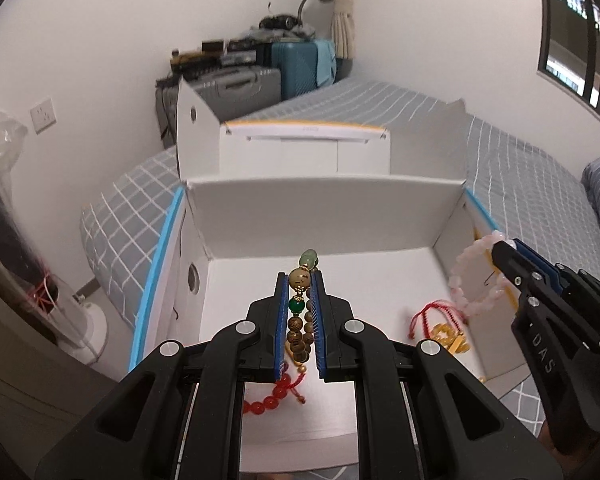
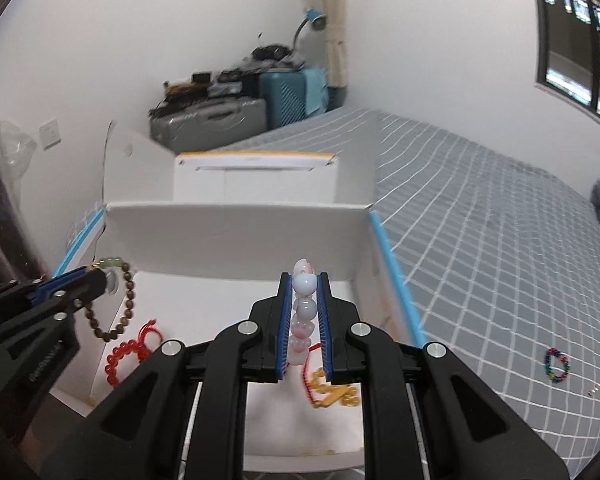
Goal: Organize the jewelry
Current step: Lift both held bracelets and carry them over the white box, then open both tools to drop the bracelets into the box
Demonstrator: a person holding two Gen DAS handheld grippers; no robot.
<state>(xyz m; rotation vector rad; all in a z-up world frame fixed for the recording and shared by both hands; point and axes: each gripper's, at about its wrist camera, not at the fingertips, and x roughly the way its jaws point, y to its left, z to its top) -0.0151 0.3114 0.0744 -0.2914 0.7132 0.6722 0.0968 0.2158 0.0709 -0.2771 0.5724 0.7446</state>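
Hovering: two black hand-held grippers with blue pads hang over an open white cardboard box (image 1: 380,208) set on a grey checked bedspread (image 2: 480,208).
Left tongs: the left gripper (image 1: 300,280) is clenched on a brown wooden-bead bracelet (image 1: 300,336) with a large tan bead and green stones; the strand dangles between the pads above the box floor.
Right tongs: the right gripper (image 2: 305,280) is clamped on a pale pink and white bead bracelet (image 2: 303,312), held near the box's right wall.
Already in the box: a red glossy-bead bracelet (image 2: 118,356), a red cord bracelet (image 2: 150,334) and a gold-coloured charm piece (image 1: 450,340) lie on the white floor.
Left outside: a small multicoloured bead ring (image 2: 556,364) sits on the bedspread, well apart from the box.
Risk: letting go too near the right wall could bounce the pink strand over the rim onto the bed.
Risk: the dangling wooden loop looks likely to land across the red pieces and tangle with their cords.
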